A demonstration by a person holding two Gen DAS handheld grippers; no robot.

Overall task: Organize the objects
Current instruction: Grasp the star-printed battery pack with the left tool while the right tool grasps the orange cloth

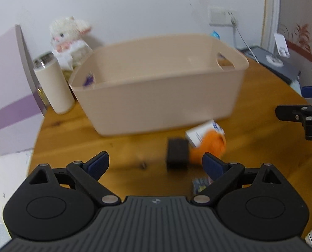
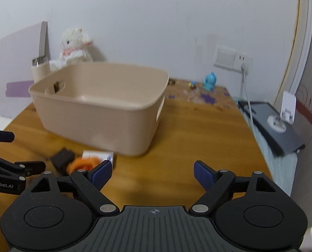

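Both my left tongs (image 1: 155,163) and right tongs (image 2: 151,173) gape empty. I judge the black block (image 1: 177,154), before the beige bin (image 1: 156,96), wants a square approach.

Matt plastic basket (image 1: 156,96), glossy wood table (image 2: 198,138), fluffy plush lamb (image 1: 69,34)

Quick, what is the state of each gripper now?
Left gripper: open, holding nothing.
Right gripper: open, holding nothing.
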